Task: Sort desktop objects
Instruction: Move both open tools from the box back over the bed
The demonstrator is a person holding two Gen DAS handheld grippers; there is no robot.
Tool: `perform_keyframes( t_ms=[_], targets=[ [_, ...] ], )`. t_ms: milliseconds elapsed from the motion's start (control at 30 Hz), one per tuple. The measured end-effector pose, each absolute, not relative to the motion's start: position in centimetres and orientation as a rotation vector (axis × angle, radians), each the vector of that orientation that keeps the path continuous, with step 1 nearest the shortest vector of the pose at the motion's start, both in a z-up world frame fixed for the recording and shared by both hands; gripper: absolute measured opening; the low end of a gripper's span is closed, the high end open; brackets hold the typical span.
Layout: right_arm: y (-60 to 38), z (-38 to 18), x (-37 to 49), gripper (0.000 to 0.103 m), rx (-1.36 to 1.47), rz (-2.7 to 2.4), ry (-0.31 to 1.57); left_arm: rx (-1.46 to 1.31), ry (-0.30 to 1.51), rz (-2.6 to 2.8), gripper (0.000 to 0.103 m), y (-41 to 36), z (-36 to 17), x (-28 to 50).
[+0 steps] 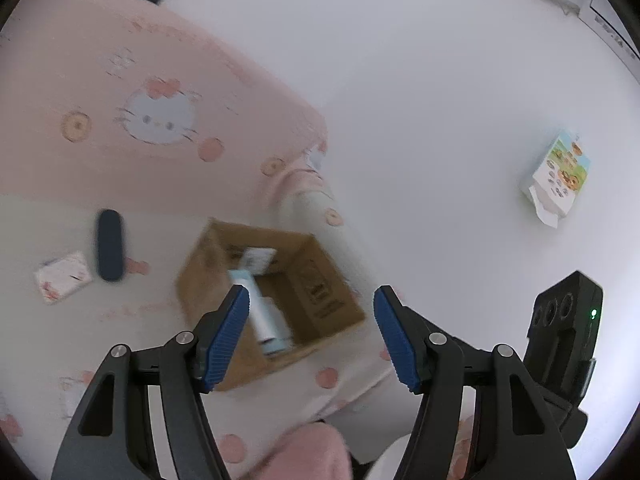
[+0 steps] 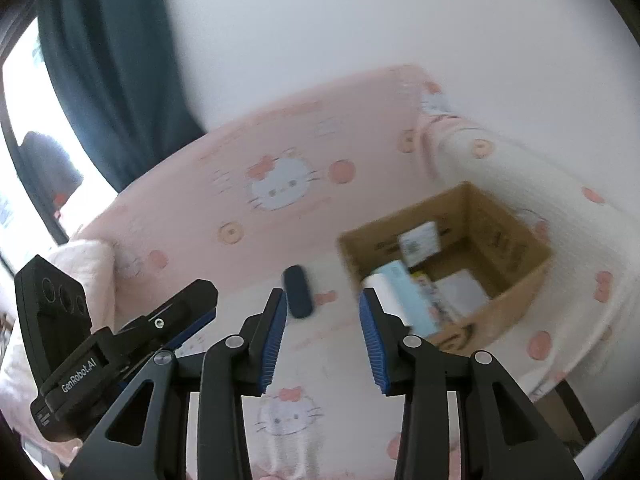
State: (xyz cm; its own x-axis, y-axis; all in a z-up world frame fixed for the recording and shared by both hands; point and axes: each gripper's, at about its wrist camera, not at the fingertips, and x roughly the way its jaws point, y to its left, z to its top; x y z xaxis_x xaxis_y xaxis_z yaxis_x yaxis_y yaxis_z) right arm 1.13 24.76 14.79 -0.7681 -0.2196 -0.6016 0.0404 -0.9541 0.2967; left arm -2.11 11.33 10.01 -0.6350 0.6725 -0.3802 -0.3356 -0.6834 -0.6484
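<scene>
Cardboard box (image 1: 320,280) open-topped, brown, holding packets; both grippers (image 1: 310,334) (image 2: 322,338) spread, empty.

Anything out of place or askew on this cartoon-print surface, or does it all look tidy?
The light blue box leans tilted in the cardboard box, its end over the rim. The dark blue case and a small packet lie unsorted outside.

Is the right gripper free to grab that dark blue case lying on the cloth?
Probably yes. The right gripper is open and empty, the dark blue case lies uncovered just ahead of it, and the cardboard box sits off to one side.
</scene>
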Motion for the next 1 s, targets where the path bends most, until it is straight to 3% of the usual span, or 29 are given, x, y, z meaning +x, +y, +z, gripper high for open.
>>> perform_keyframes(
  t_ms=[67, 500, 1000],
  targets=[
    [22.6, 14.5, 0.7, 0.048, 1.015, -2.761, -0.365, -0.828, -0.715, 2.333, 0.069, 9.6, 9.7, -1.9],
    [13.4, 10.0, -3.9, 0.048, 1.125, -2.537, -0.265, -0.892, -0.685, 2.555, 0.069, -1.6, 5.9, -1.6],
    [9.0, 0.2, -13.0, 0.048, 1.392, -2.359, -0.197, -1.138, -0.931, 2.562, 0.069, -9.8, -4.0, -6.7]
  ],
)
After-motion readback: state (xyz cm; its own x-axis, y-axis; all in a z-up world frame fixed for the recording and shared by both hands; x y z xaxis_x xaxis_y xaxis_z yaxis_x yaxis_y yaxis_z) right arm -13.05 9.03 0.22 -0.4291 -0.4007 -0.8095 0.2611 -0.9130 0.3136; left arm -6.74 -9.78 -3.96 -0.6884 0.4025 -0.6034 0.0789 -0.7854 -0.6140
